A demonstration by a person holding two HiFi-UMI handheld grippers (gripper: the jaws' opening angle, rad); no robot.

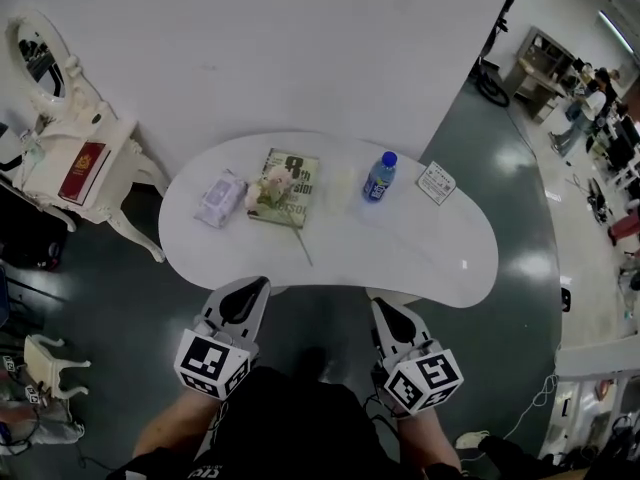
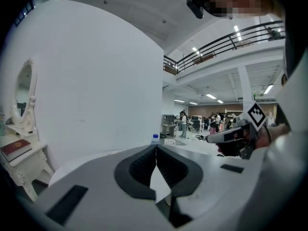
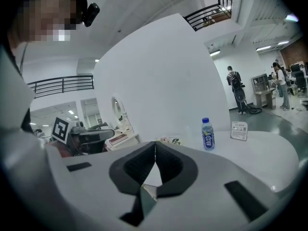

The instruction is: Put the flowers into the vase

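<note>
The left hand-held gripper [image 1: 258, 286] and the right hand-held gripper [image 1: 380, 306] are both closed tight on nothing, and both hang short of the white tabletop's [image 1: 420, 253] near edge. The flowers [image 1: 270, 192] lie flat on a magazine [image 1: 300, 173] on the tabletop's left half. Their blooms are at the far end, and the stem slants rightward toward the near edge.

table [image 1: 400, 253] 1 | on table: flower bunch [image 1: 268, 190] 1 | magazine [image 1: 299, 172] 1 | tissue pack [image 1: 220, 198] 1 | water bottle [image 1: 379, 177] 1 | card [image 1: 436, 182] 1 | left of table: dresser [image 1: 95, 138] 1
</note>
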